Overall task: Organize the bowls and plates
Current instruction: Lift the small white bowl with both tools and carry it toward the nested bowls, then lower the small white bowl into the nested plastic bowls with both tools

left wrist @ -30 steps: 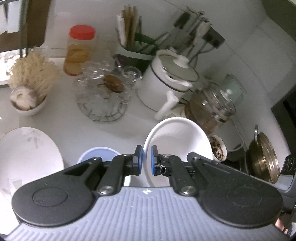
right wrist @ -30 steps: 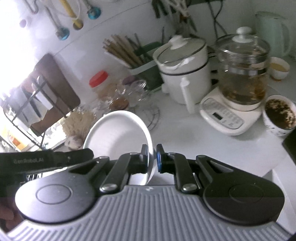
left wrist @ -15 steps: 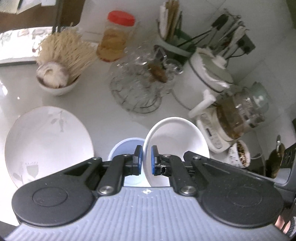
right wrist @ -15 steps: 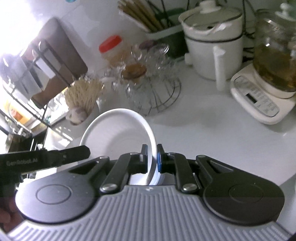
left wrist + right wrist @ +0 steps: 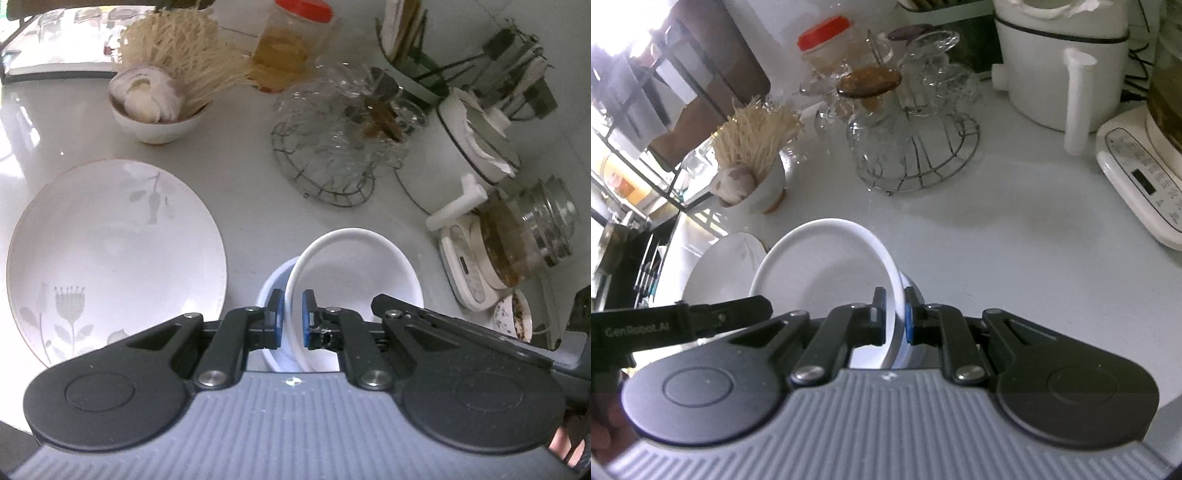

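White bowl is pinched at opposite rims by the left gripper and the right gripper, both closed on it, and is held tilted inside a pale blue bowl, apparently empty. An empty flowered plate lies just beside them on the counter.

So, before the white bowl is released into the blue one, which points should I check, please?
1. Left gripper fingers shut on the white bowl rim: ok.
2. Right gripper shut on the opposite rim: ok.
3. White bowl over the blue bowl: ok.
4. White bowl level: not ok, tilted.
5. White bowl seated in the blue bowl: cannot tell.
6. Flowered plate apart from the bowls: ok.
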`<state>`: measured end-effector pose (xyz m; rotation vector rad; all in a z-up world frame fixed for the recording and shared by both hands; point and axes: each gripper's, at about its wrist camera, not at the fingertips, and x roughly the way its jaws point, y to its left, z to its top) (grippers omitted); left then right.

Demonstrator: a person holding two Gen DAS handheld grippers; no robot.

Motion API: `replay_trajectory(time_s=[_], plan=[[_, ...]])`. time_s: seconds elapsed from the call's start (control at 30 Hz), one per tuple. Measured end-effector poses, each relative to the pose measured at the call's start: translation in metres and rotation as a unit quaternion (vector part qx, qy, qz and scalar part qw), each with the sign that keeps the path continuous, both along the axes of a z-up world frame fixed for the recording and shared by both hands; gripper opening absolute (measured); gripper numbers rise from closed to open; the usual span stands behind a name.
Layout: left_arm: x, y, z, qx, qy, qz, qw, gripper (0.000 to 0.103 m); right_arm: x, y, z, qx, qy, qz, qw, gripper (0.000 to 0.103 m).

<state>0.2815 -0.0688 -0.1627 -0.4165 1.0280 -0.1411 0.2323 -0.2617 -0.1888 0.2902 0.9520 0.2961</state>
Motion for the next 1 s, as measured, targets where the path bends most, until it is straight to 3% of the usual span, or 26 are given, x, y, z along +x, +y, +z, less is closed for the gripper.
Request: replay_trajectory(time_s=[0.17,0.23,0.27,0.3,0.37,0.43,0.5,0.6,1.0], plan=[[0.005,0.0,-0.005,0.001,0.001,0.005,1.0,0.01,0.009,0.0,-0.003,0.003,0.002,0.004,1.0,0.014],[0.006,0.002,-0.006,-0.001,0.002,0.005,1.0,0.01,0.012,-0.001,-0.003,0.011,0.001,0.005,1.0,0.019],[0.007,0.002,-0.007,-0.001,0.004,0.006,1.0,0.01,0.013,-0.002,-0.003,0.018,0.003,0.004,1.0,0.026],[0.008,0.002,-0.008,0.001,0.005,0.006,1.0,0.01,0.015,-0.002,-0.003,0.025,0.004,0.004,1.0,0.041],[0.009,0.003,-0.009,0.004,0.01,0.003,0.9999,0.01,0.014,0.0,-0.002,0.027,-0.002,0.006,1.0,0.054],[0.009,0.005,-0.009,0.001,0.016,0.006,0.9999,0.014,0.015,0.002,0.0,0.023,-0.003,0.008,1.0,0.053],[0.009,0.008,-0.007,-0.003,0.02,0.01,0.9997,0.027,0.016,0.001,0.002,0.029,0.002,0.004,1.0,0.054],[0.007,0.011,-0.001,-0.002,0.021,0.014,0.9997,0.037,0.017,-0.002,0.007,0.03,0.006,-0.002,1.0,0.054],[-0.011,0.001,0.011,0.003,0.049,0.023,0.9985,0.054,0.023,-0.014,0.001,0.015,0.053,0.001,0.999,0.053]])
